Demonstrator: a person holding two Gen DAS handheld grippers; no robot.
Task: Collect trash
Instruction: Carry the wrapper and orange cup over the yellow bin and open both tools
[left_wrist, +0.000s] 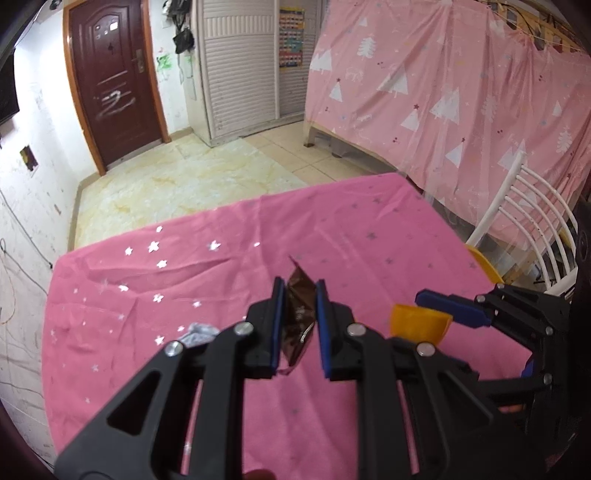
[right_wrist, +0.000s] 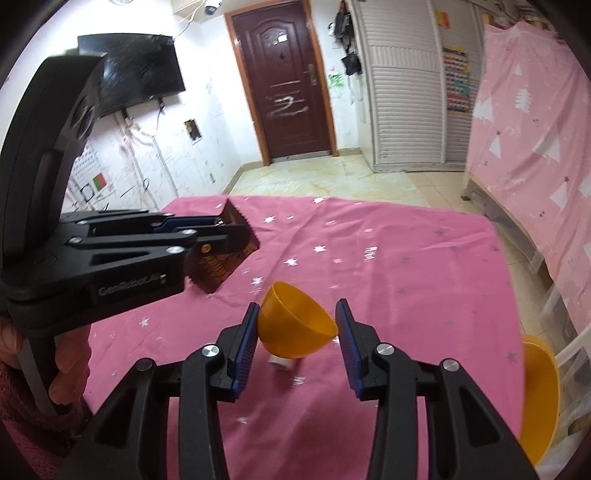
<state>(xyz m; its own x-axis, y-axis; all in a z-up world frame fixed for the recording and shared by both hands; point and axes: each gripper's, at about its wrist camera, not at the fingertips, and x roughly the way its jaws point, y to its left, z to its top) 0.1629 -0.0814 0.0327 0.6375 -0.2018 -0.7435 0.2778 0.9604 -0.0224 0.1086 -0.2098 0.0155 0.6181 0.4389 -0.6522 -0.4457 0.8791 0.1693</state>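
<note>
My left gripper (left_wrist: 300, 295) is shut on a shiny brown snack wrapper (left_wrist: 300, 314) and holds it above the pink star-patterned tablecloth (left_wrist: 221, 280); the wrapper also shows in the right wrist view (right_wrist: 221, 258). My right gripper (right_wrist: 297, 325) is open, its pads on either side of a small orange bowl (right_wrist: 295, 325) that tilts on its side. That bowl also shows in the left wrist view (left_wrist: 419, 325), with the right gripper (left_wrist: 443, 308) beside it. A crumpled white paper (left_wrist: 197, 334) lies on the cloth, left of my left gripper. A small white object (right_wrist: 282, 363) lies under the tilted bowl.
A larger orange bowl (right_wrist: 537, 398) sits at the table's right edge. A white chair (left_wrist: 532, 229) stands to the right of the table. Pink curtains (left_wrist: 443, 92) hang behind it. A brown door (right_wrist: 286, 85) and a wall television (right_wrist: 140, 70) are across the tiled floor.
</note>
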